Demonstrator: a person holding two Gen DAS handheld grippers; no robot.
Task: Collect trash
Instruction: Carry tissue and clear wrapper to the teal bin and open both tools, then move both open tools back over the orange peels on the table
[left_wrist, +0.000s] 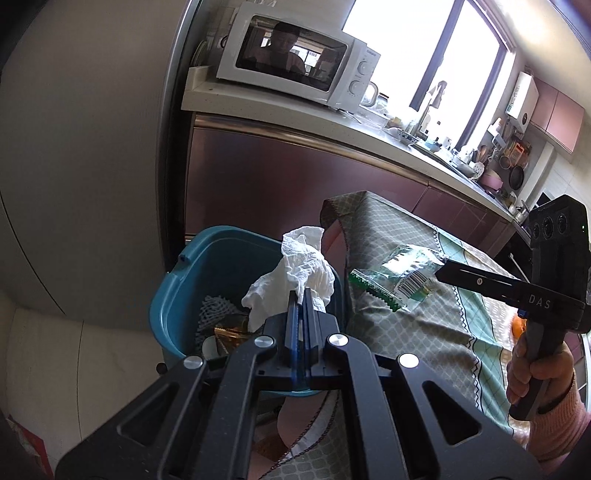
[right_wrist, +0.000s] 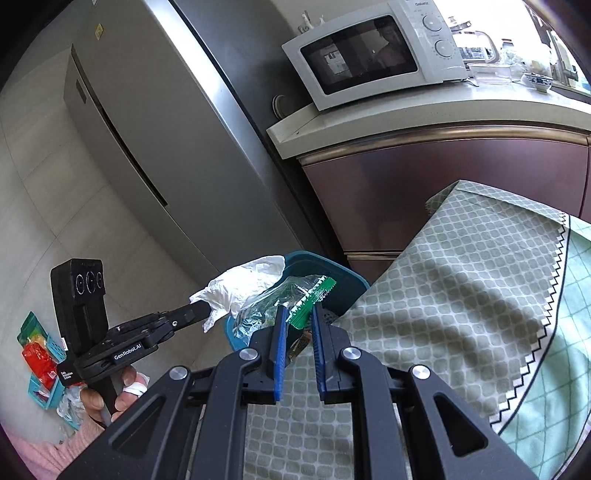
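Down by the end of the table (left_wrist: 424, 325), a teal bin (left_wrist: 221, 251) sits on the floor, wedged between the table's hanging cloth and the tall grey fridge (right_wrist: 177, 122). Its mouth is open and it already has things in it: a dark netted piece against the near wall, something gold and shiny lower down, and a pale round shape at the bottom that I cannot make out.

Over that bin hangs the left tool (left_wrist: 301, 295), its blue-padded jaws pressed tight together on a crumpled white paper towel (left_wrist: 299, 266). The towel billows up and out from the fingertips, above the bin's opening and not yet inside it.

Just beside it, over the corner of the table next to the bin's rim, the right tool (right_wrist: 297, 314) pinches a clear plastic wrapper (left_wrist: 399, 277) with green print, a barcode and a jagged green edge. Its jaws stand only slightly apart, with the wrapper's green edge caught between the tips; the rest of the wrapper spreads out loosely toward the bin.

Each tool is carried on a black handle in a person's hand (left_wrist: 535, 376), with a pink sleeve at the wrist.

A white microwave (left_wrist: 295, 59) stands on the kitchen counter behind the bin.
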